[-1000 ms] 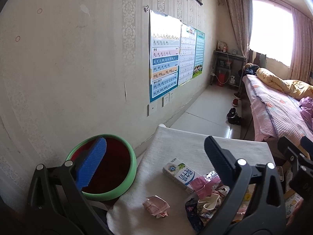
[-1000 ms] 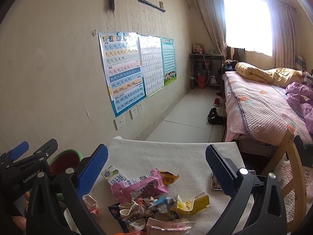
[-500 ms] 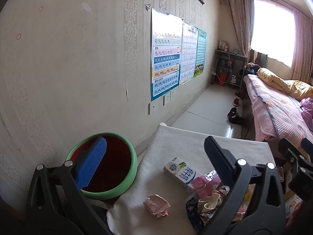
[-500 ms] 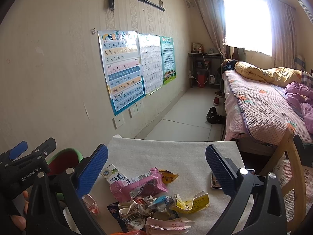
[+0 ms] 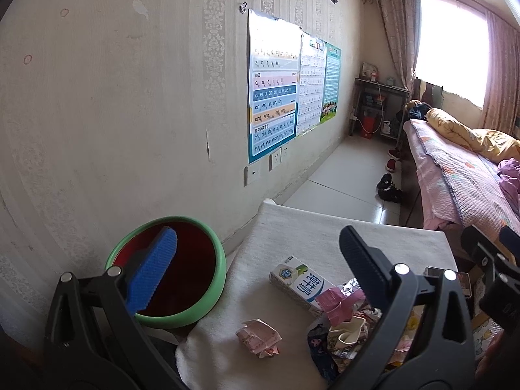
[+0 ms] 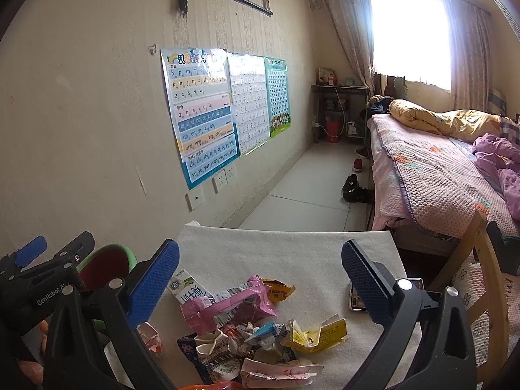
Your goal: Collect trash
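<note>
Facing the bin, only the left view shows its whole rim.

Home bedroom; bed; pinyin wall charts.

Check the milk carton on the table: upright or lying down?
Lying down. The milk carton rests on its long side on the white table cloth, beside the wrapper pile.

Daylight pours through the window, blown out white. Fisheye bends the edges; corners go black, near clutter soft.
</note>
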